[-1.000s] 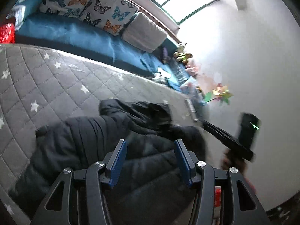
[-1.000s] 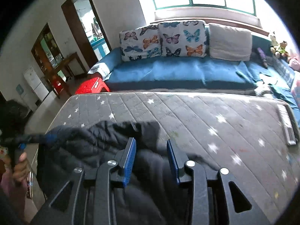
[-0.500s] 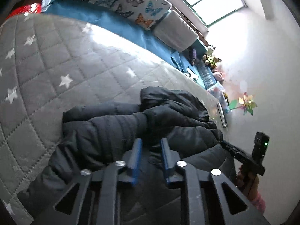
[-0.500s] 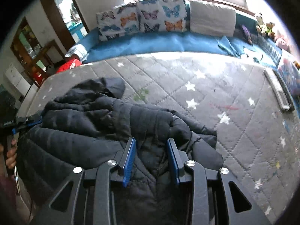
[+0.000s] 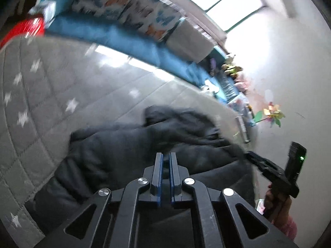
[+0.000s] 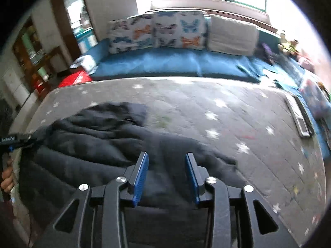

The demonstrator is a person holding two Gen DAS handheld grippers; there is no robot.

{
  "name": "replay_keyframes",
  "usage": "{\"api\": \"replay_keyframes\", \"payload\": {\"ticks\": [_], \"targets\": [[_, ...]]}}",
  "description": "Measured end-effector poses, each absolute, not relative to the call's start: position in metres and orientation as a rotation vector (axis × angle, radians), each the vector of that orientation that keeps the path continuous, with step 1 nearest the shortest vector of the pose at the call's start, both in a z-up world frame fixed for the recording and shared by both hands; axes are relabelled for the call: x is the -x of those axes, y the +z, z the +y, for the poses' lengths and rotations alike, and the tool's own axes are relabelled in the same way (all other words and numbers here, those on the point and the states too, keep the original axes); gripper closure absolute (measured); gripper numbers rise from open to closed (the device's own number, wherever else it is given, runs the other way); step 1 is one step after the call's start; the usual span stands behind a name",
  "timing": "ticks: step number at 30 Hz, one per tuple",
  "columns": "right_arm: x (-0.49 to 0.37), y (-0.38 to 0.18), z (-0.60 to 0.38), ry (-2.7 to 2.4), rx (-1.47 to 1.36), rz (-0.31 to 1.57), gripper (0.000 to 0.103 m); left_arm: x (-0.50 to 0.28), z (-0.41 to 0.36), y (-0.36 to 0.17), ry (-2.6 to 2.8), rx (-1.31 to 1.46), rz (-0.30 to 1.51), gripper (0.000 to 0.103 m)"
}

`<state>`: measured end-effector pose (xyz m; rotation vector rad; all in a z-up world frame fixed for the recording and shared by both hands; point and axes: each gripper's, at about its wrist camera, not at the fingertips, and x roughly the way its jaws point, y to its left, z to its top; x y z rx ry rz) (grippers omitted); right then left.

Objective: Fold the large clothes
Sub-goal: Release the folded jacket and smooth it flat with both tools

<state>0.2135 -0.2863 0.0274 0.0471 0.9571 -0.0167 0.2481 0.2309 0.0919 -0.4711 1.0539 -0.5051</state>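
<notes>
A dark puffer jacket point(image 6: 107, 144) lies crumpled on the near part of a grey star-quilted mattress point(image 6: 238, 111), its hood toward the blue sofa point(image 6: 165, 64) behind. The left hand-held gripper point(image 5: 165, 161) has its 2 blue pads nearly together, only a thin slit between them; whether any fabric is pinched there cannot be told. The right hand-held gripper point(image 6: 166, 161) is spread wide above the jacket, gripping nothing. 2 butterfly cushions point(image 6: 157, 32) lean on the sofa back.
</notes>
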Motion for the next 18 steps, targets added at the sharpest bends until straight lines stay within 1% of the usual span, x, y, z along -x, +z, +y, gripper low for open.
{"api": "replay_keyframes", "payload": {"ticks": [2, 5, 8, 11, 12, 15, 18], "targets": [[-0.225, 0.024, -0.269, 0.029, -0.005, 0.965, 0.062, -0.248, 0.216, 0.106, -0.542, 0.443, 1.032, 0.095], [-0.243, 0.011, -0.255, 0.065, 0.005, 0.967, 0.062, -0.260, 0.195, 0.103, -0.563, 0.441, 1.064, 0.095], [-0.260, -0.010, -0.253, 0.082, -0.041, 1.014, 0.062, -0.279, 0.183, 0.082, -0.559, 0.463, 1.121, 0.095], [-0.270, -0.033, -0.255, 0.050, -0.027, 1.085, 0.063, -0.294, 0.178, 0.047, -0.538, 0.502, 1.202, 0.095], [-0.274, -0.043, -0.261, 0.042, -0.058, 1.124, 0.064, -0.298, 0.178, 0.037, -0.540, 0.535, 1.224, 0.096], [-0.275, -0.053, -0.267, 0.038, -0.087, 1.144, 0.065, -0.301, 0.171, 0.020, -0.548, 0.526, 1.221, 0.096], [-0.271, -0.051, -0.266, 0.032, -0.071, 1.125, 0.065, -0.299, 0.161, 0.014, -0.542, 0.508, 1.190, 0.098]]}}
